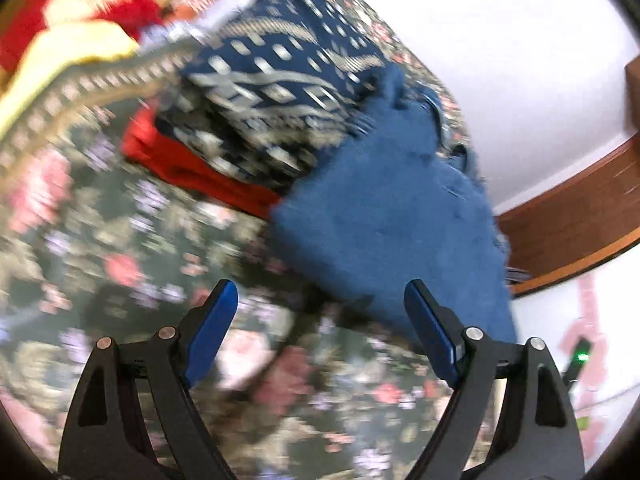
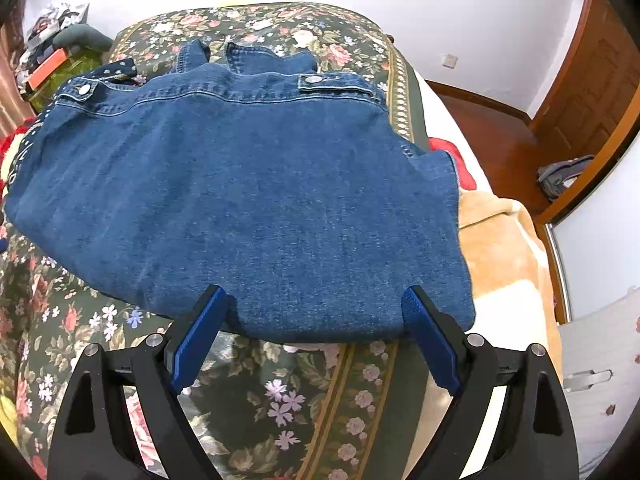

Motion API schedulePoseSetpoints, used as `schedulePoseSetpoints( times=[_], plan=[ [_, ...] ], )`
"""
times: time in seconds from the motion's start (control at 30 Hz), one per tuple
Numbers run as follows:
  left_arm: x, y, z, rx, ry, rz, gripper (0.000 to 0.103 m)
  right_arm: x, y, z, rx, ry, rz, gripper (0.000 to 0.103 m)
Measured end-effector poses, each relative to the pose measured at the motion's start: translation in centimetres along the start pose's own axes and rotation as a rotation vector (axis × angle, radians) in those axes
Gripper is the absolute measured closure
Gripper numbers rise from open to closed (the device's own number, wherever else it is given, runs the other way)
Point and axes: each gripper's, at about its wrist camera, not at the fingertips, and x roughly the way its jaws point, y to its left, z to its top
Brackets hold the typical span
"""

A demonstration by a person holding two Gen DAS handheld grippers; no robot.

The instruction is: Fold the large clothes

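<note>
lying spread on the bed (image 2: 256, 380) with its floral cover, the denim garment (image 2: 248, 200) takes up most of the right wrist view. its waistband edge, with two metal snap tabs, is at the far side and a plain hem is at the near side. the right claw (image 2: 316, 312) hangs just over that near hem with its jaws wide apart and nothing between them; the pads do not press on the cloth. the left claw (image 1: 320, 304) is equally wide and empty, above the floral cover, with the denim's edge just beyond its right finger; that view is blurred, so finer detail cannot be told.

denim like this looks thick and fairly heavy, soft enough to fold but stiff enough to hold a crease and resist bunching. it should not slip much against the ribbed blue pads (image 2: 424, 340). good places to take hold seem to be the two near hem corners, one per claw, pinching through all layers. a patterned navy cloth (image 1: 280, 80) over something red (image 1: 192, 164) sits to the left, touching the denim, and could snag.
</note>
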Motion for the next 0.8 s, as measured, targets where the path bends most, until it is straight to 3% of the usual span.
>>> schedulePoseSetpoints(
  times=[0.17, 0.37, 0.5, 0.63, 0.7, 0.8],
  plan=[
    [3.7, -0.5, 0.0, -0.075, 0.062, -0.115, 0.018, 0.2, 0.3, -0.1, -0.005, 0.0, 0.009, 0.015],
    [6.5, -1.2, 1.4, -0.119, 0.041, -0.102, 0.018, 0.5, 0.3, -0.2, 0.002, 0.004, 0.015, 0.015],
    [7.8, -1.5, 2.9, -0.129, 0.022, -0.099, 0.044, 0.5, 0.5, -0.2, 0.006, 0.007, 0.012, 0.015],
    [6.0, -5.2, 2.8, -0.007, -0.046, 0.043, 0.07, 0.1, 0.7, -0.2, 0.011, 0.009, 0.024, 0.015],
    [4.8, -7.4, 2.6, 0.056, -0.086, 0.093, 0.08, -0.2, 1.0, 0.0, 0.008, 0.011, 0.036, 0.015],
    [2.6, -10.9, 2.4, 0.146, -0.158, 0.102, 0.085, -1.2, 1.7, 0.7, -0.01, -0.01, 0.047, 0.015]
  ],
)
